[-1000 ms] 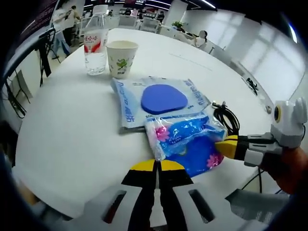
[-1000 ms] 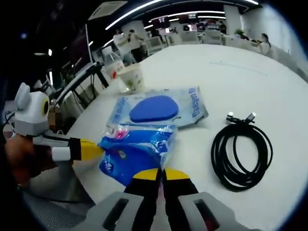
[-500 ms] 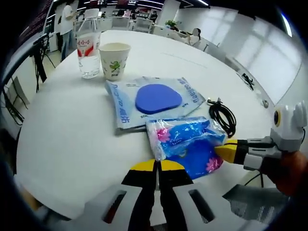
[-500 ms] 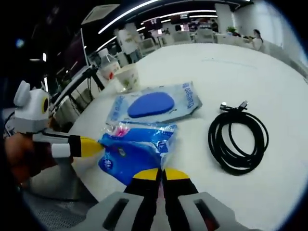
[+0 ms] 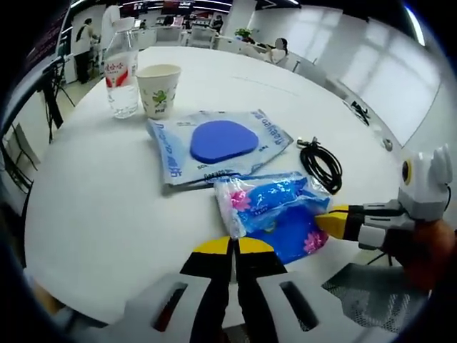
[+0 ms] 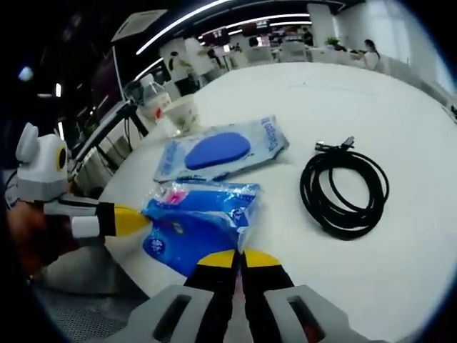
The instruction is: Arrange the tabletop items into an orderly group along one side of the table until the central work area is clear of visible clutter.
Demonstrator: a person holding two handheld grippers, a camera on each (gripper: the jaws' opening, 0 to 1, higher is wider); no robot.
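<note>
Our left gripper (image 5: 233,248) and right gripper (image 6: 239,259) have black fingers (image 5: 213,275) with yellow tips on pale grey bodies

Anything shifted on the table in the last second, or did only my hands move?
Only the views shifted, so the hands moved; no item visibly changed place. The left tool and right tool stay shut, tips by the blue tissue pack. Cable, pad packet, cup and bottle lie as before.
</note>
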